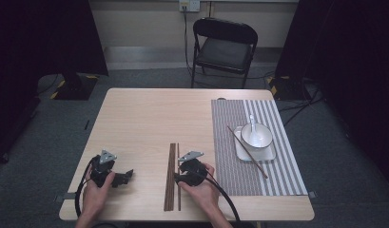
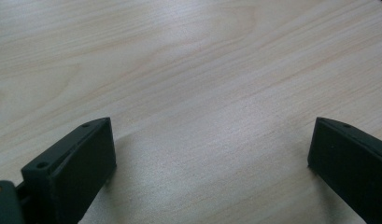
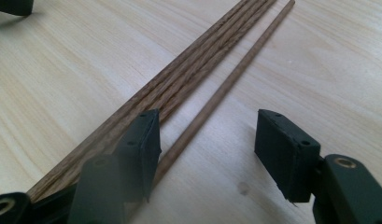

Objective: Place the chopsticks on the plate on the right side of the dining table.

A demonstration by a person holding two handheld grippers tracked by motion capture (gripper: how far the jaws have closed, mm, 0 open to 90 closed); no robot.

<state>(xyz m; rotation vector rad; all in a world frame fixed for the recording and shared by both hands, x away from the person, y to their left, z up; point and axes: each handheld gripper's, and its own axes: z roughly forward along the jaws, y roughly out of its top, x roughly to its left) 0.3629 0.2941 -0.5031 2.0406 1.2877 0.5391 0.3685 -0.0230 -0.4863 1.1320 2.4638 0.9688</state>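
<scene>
Between the black jaws of the right gripper [image 3: 205, 140], standing wide apart and pressing on nothing: one loose chopstick [image 3: 226, 86], brown, flat on the table [image 1: 140, 118], passing beside the near jaw. Just beside it, touching that same jaw's outer side: a bundle of chopsticks [image 3: 188, 70], four or so, packed so tightly that the count stays uncertain. Seen from the high view as a dark strip [image 1: 171, 175] with the single stick [image 1: 178, 175] just to its right, both running toward the near table edge. Right gripper [image 1: 182, 175] tipped down over them, gripped by the right hand [image 1: 201, 187], forearm cut off at the bottom edge.

Well apart on the left: left gripper [image 1: 128, 175], lying low and pointing toward the bundle, held by the left hand [image 1: 94, 190]; jaws wide [image 2: 212, 149], bare wood between, tips cropped by the frame.

Farther right: one striped placemat [image 1: 230, 161], one white tray [image 1: 242, 151], one white bowl [image 1: 258, 137] on it, one white spoon [image 1: 252, 121] in the bowl, one more chopstick [image 1: 249, 154] slanting across the tray's edge onto the mat.

Beyond the table: one black folding chair [image 1: 224, 47], legs partly hidden by the tabletop.
</scene>
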